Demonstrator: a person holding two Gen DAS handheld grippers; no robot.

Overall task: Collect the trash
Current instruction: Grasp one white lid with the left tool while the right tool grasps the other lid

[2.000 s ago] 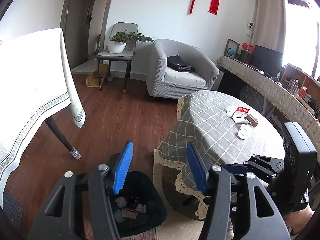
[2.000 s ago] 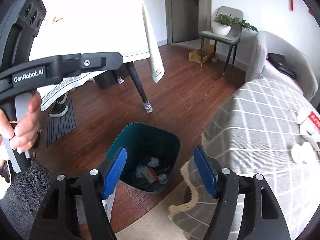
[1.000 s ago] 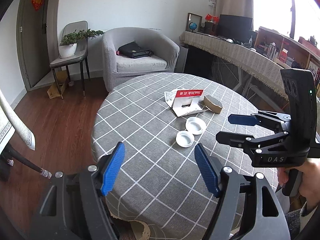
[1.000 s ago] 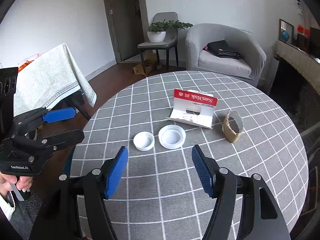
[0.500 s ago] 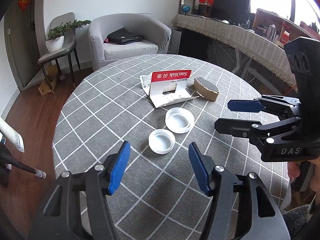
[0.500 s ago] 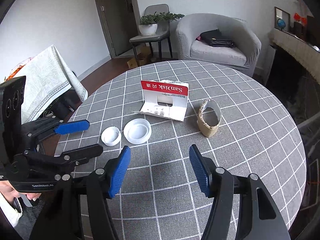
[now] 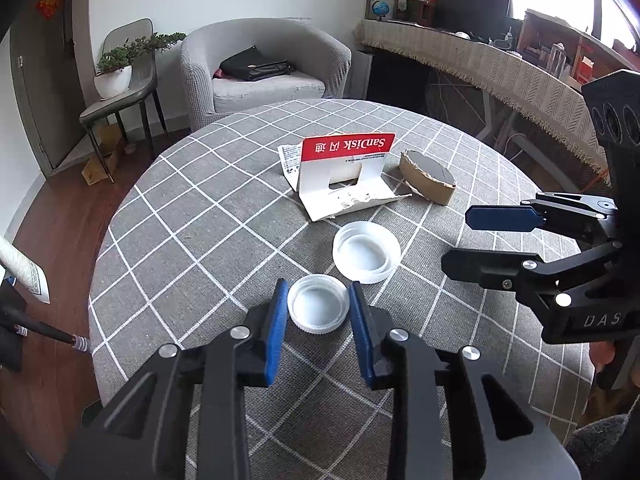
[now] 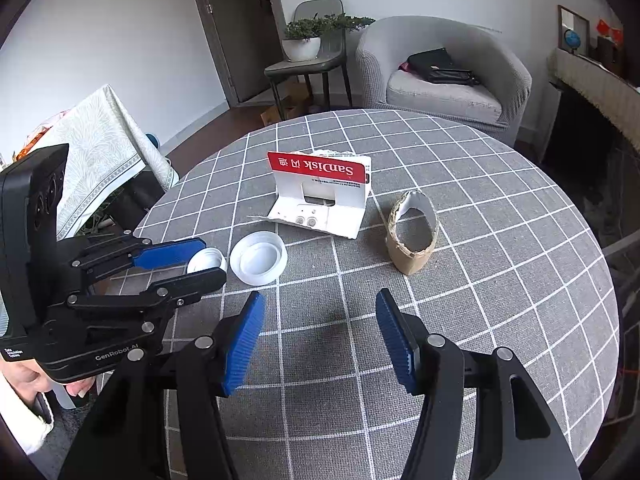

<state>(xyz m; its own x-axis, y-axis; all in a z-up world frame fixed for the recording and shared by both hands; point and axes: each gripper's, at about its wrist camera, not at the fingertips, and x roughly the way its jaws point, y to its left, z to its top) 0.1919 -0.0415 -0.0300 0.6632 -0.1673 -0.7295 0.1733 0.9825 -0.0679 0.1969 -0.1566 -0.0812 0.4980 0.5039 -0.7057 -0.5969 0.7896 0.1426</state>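
Left gripper (image 7: 318,308): jaws have just been closing and stand narrow, one blue pad on each side of the small white cap (image 7: 318,309); both pads at the cap's rim, contact appears made.
Small white cap: lies open side up on the checked tablecloth (image 7: 192,240), at the 6 o'clock edge of the trash group in the left wrist view.
Large white lid (image 7: 366,252): at 1 o'clock from the small cap, just beside it, open side up.
Right gripper (image 8: 318,334): jaws have just been closing; they stand partly apart with nothing between them, above bare cloth.
Cardboard ring (image 8: 412,238): at 1 o'clock from the right gripper, resting on its side.
SanDisk card package (image 8: 320,196): at 12 o'clock from the right gripper, folded, red strip upright, white flap flat on the cloth.
Person's hand (image 8: 24,376): grips the left gripper's handle at 9 o'clock in the right wrist view.
Grey armchair (image 8: 440,76): beyond the table at 12 o'clock, a black bag (image 8: 440,66) on its seat.
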